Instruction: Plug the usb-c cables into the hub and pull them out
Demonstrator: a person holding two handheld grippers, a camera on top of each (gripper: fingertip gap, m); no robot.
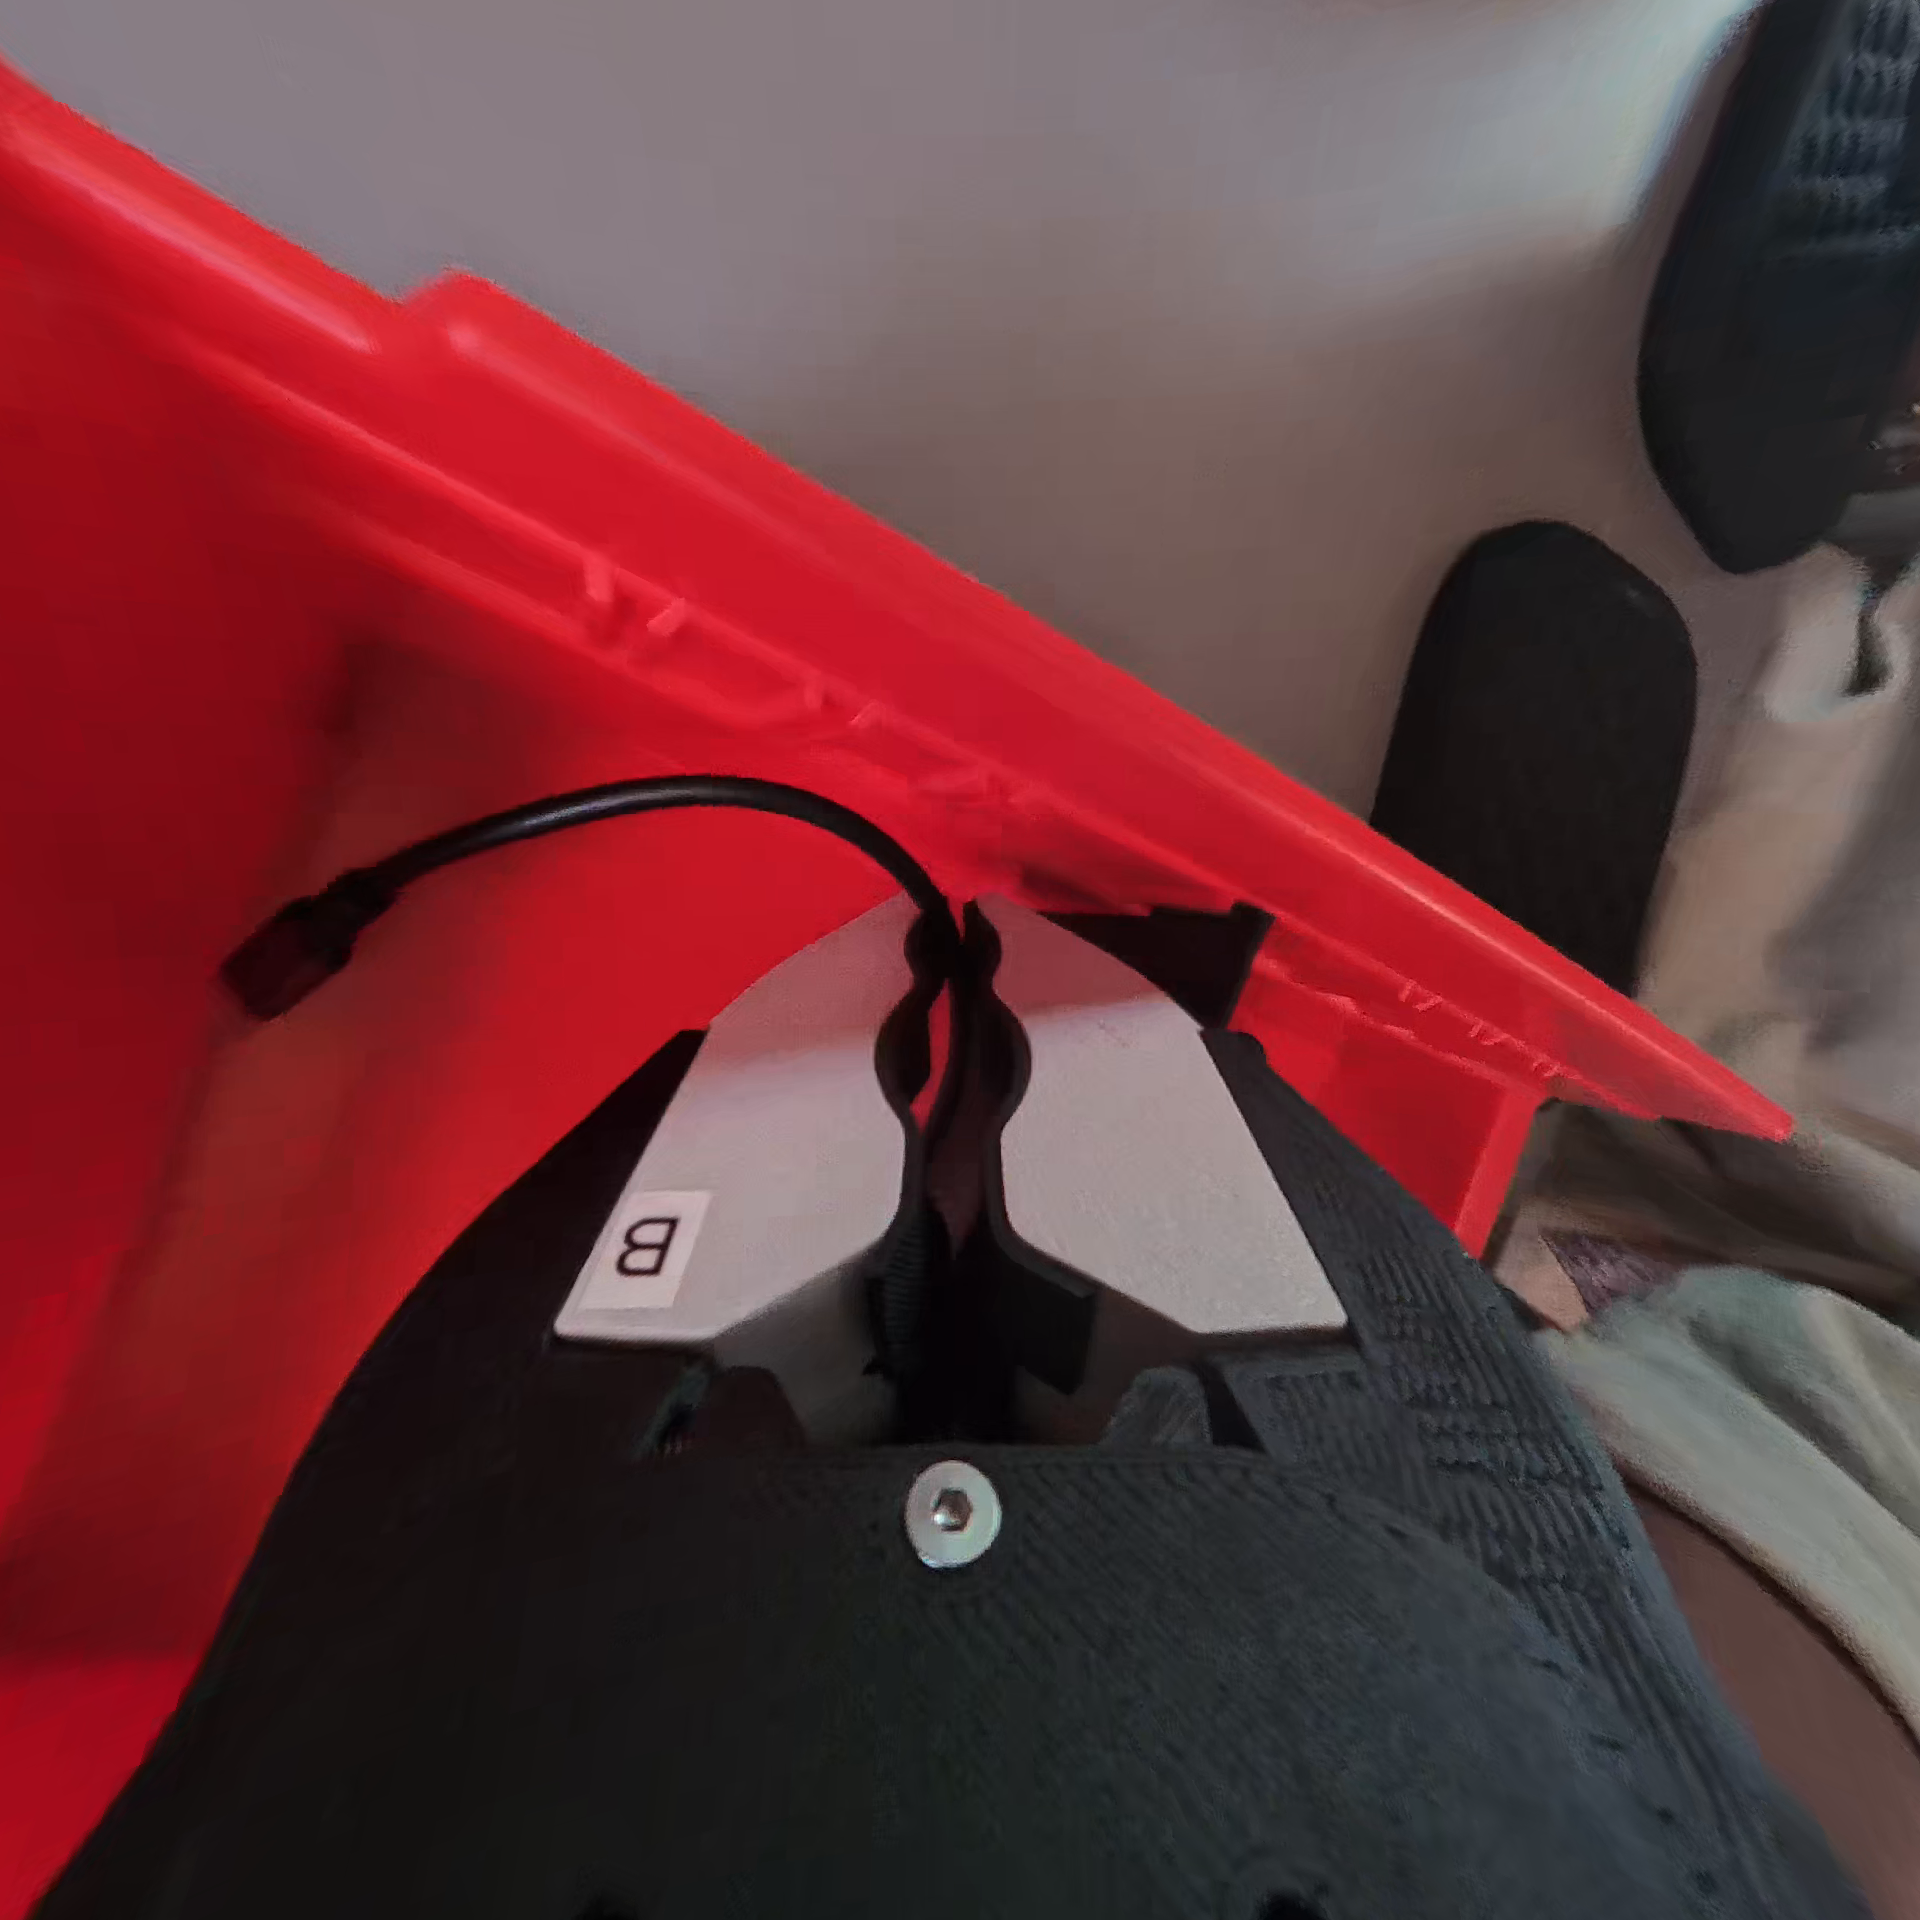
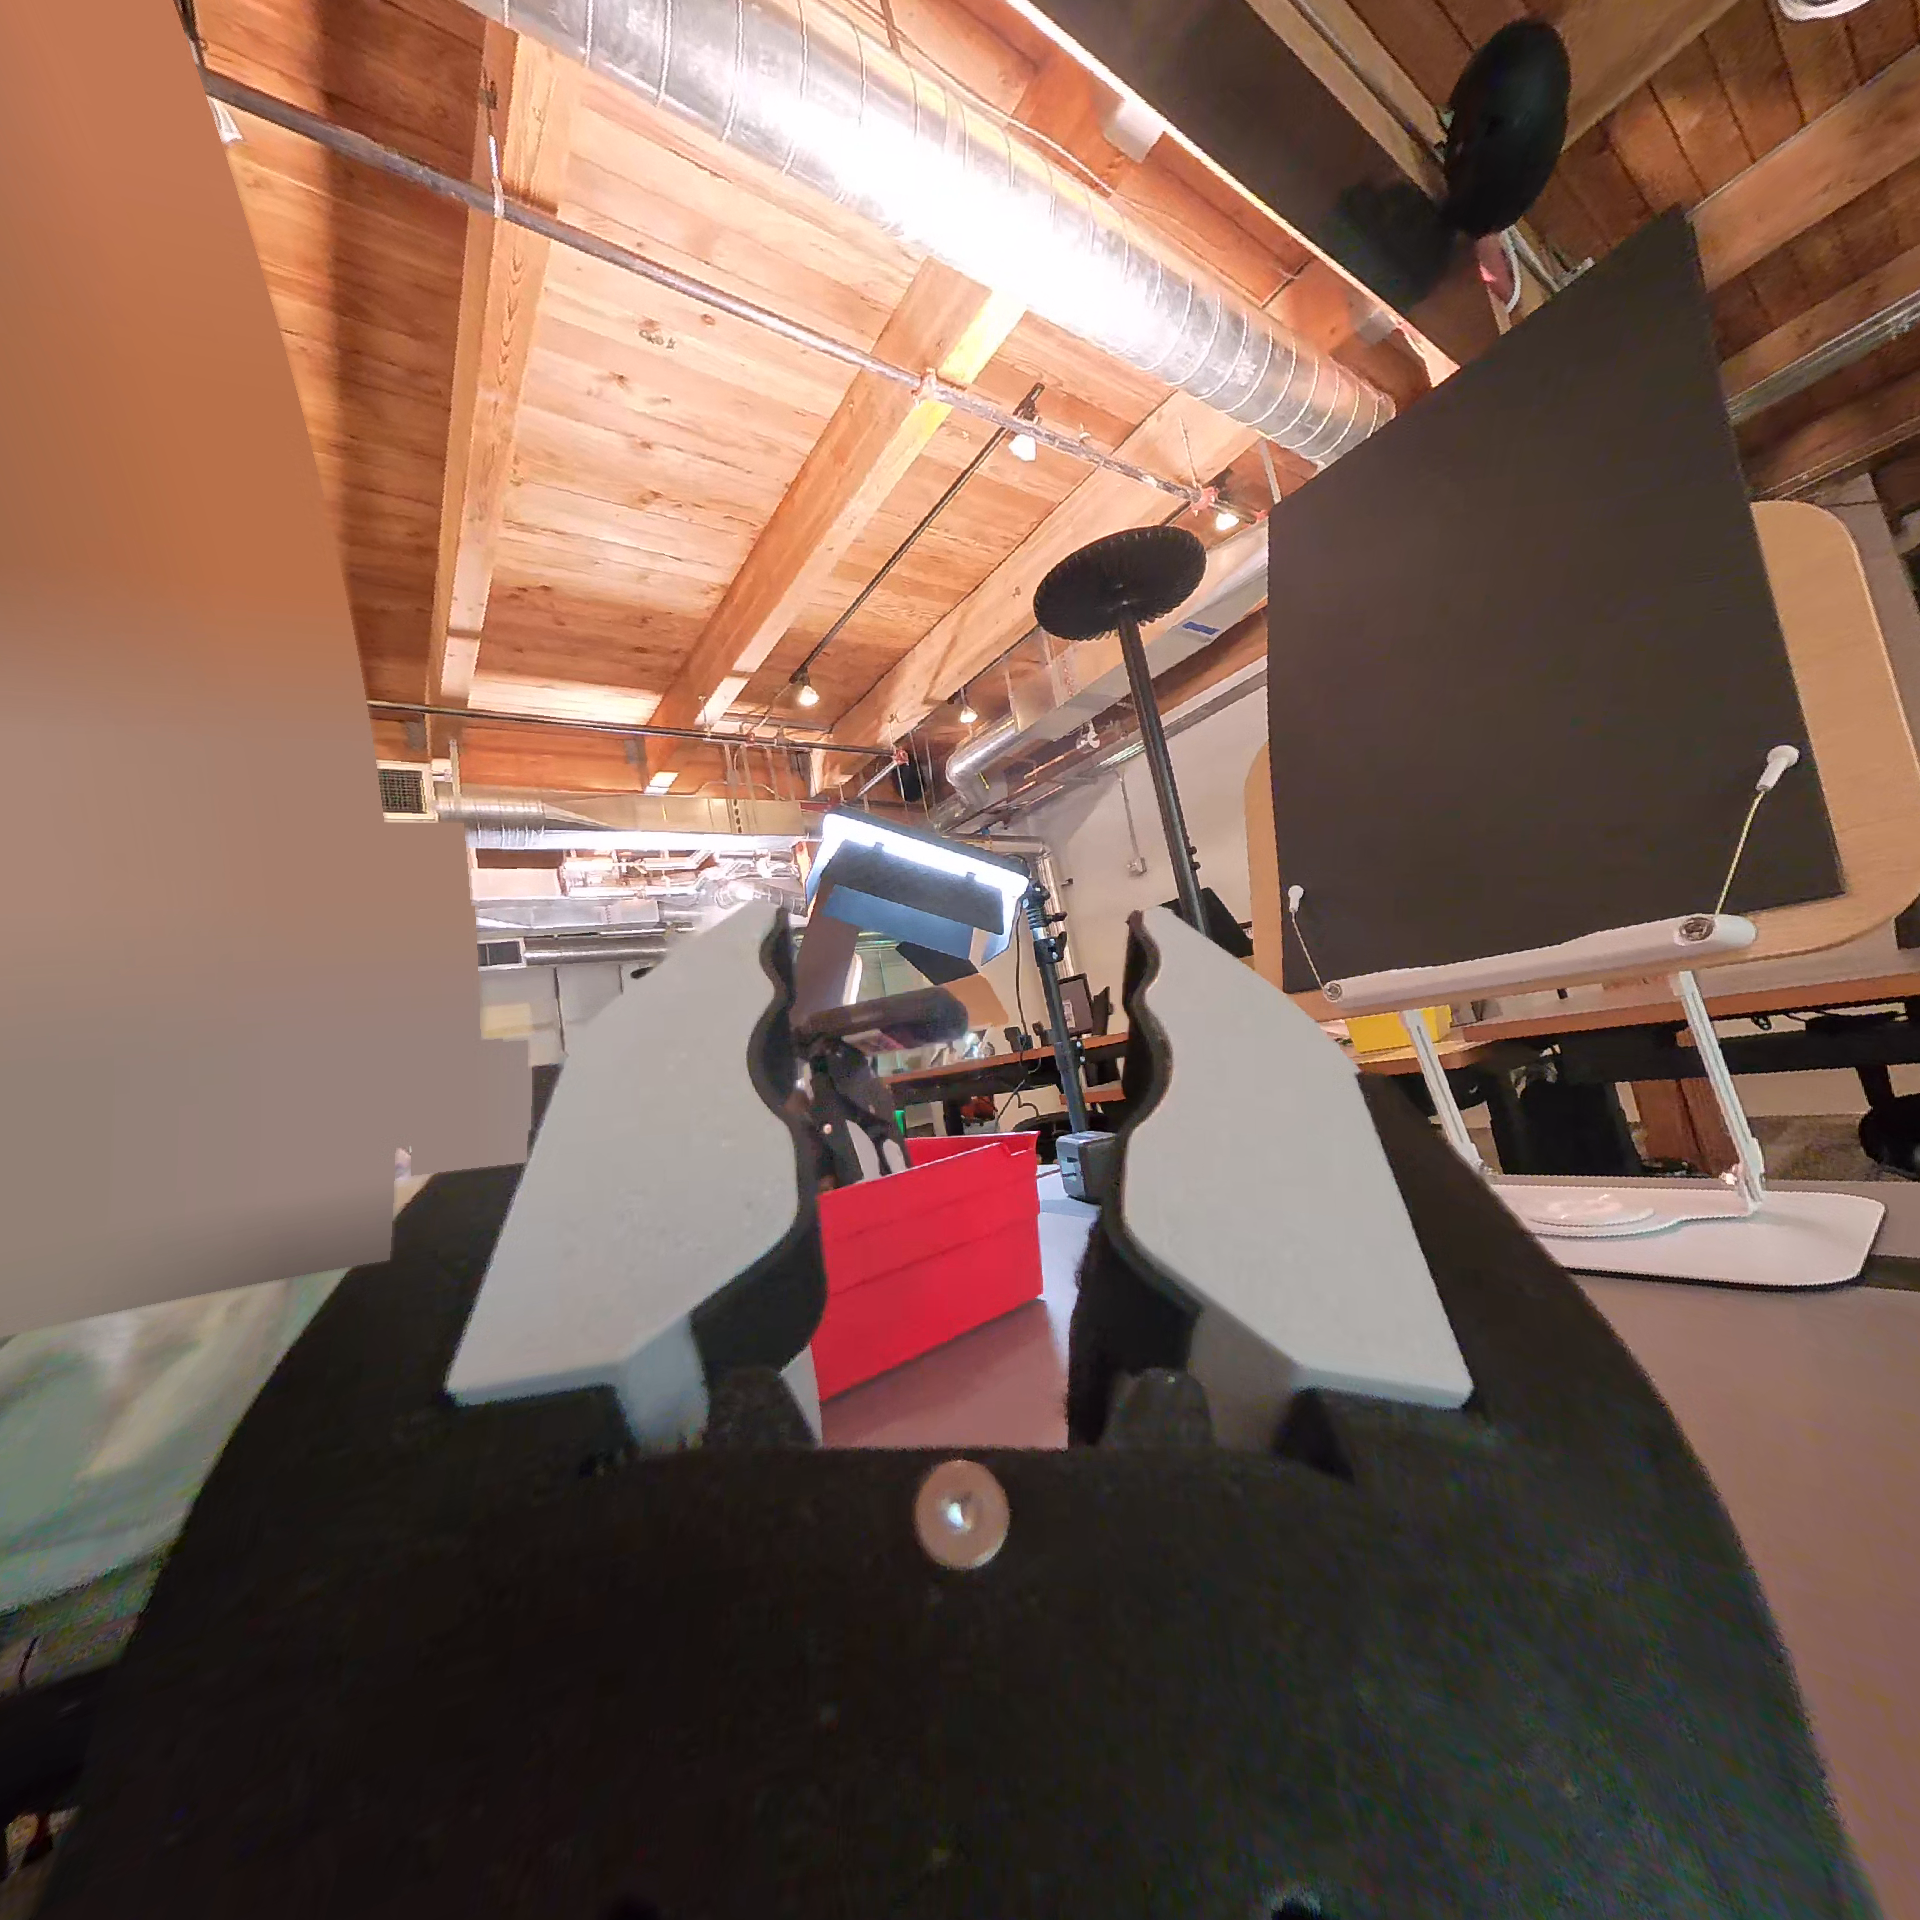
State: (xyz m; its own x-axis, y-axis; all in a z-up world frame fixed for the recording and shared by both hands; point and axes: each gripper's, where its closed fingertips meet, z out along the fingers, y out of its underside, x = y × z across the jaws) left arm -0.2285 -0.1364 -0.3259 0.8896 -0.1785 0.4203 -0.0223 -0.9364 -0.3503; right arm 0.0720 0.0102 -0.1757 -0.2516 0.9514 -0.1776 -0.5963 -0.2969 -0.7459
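Observation:
In the left wrist view my left gripper (image 1: 951, 966) is shut on a thin black cable (image 1: 707, 795). The cable arcs up and to the left, and its black plug (image 1: 301, 951) hangs free in front of the inner wall of a red plastic bin (image 1: 312, 582). In the right wrist view my right gripper (image 2: 961, 997) is open and empty, low over the table and tilted upward. Beyond its fingers stands the red bin (image 2: 925, 1257), with the left gripper (image 2: 852, 1112) reaching into it from above. A small grey device (image 2: 1081, 1153) sits on the table just behind the bin.
A white stand (image 2: 1662, 1236) holding a black board (image 2: 1538, 644) is at the right on the grey table (image 2: 1714, 1455). A lit panel lamp (image 2: 914, 883) on a pole stands behind the bin. Black padded shapes (image 1: 1538, 748) lie beyond the bin's rim. There is about 35 centimeters between the tips of the two grippers.

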